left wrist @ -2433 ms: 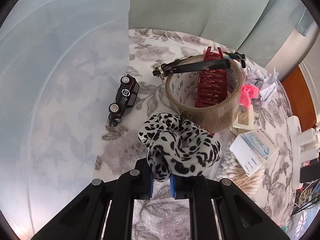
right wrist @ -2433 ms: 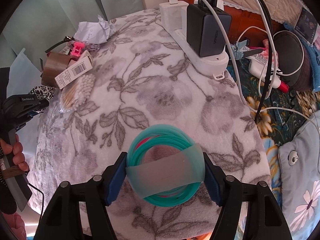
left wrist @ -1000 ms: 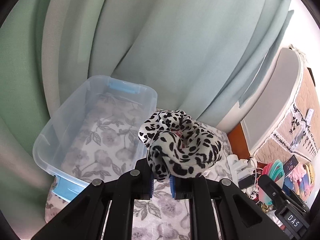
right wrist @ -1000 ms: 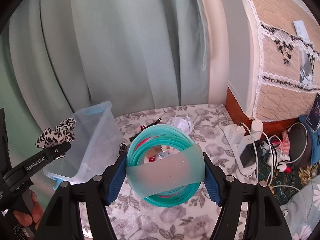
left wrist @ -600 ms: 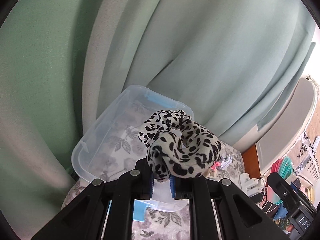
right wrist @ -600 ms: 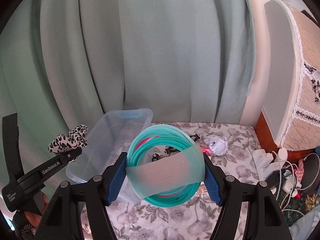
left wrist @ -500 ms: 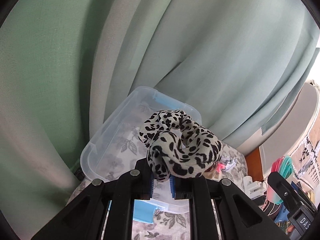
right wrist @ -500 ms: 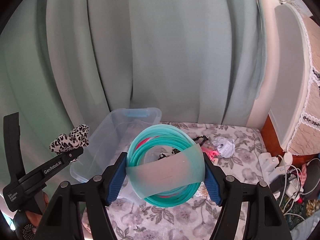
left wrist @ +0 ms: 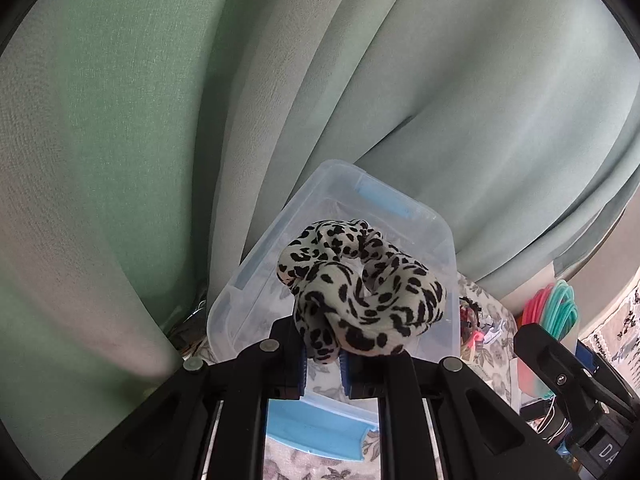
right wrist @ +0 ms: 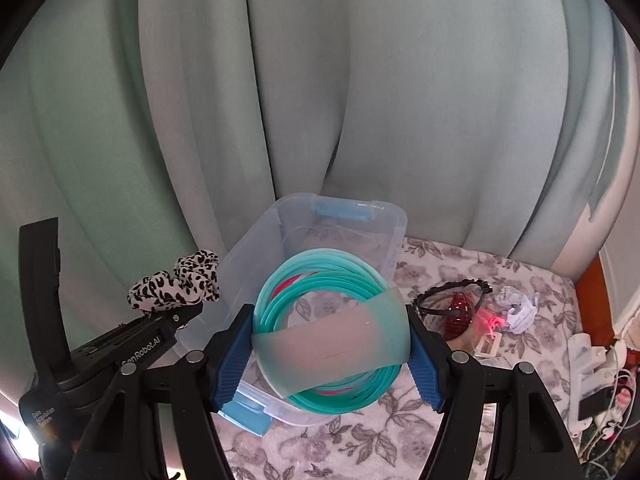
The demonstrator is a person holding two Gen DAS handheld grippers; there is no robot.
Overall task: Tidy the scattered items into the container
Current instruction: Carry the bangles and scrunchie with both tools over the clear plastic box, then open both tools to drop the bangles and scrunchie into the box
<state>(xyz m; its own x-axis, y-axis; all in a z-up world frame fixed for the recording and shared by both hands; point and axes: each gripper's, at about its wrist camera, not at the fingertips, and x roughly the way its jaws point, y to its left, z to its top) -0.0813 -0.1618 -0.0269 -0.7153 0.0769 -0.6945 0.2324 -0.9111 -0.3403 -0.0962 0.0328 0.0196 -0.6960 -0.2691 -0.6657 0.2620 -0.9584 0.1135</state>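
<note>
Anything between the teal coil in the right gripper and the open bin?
Nothing shows between them: in the right wrist view the teal coil, clamped in the right gripper, hangs in front of the clear bin.

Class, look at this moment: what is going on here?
A person tidies with two handheld grippers. The left gripper is shut on a leopard-print scrunchie; the right gripper clamps a coil of teal and pink bands. Both hang near the clear plastic bin, which looks empty. Other clutter lies on the floral cloth.
</note>
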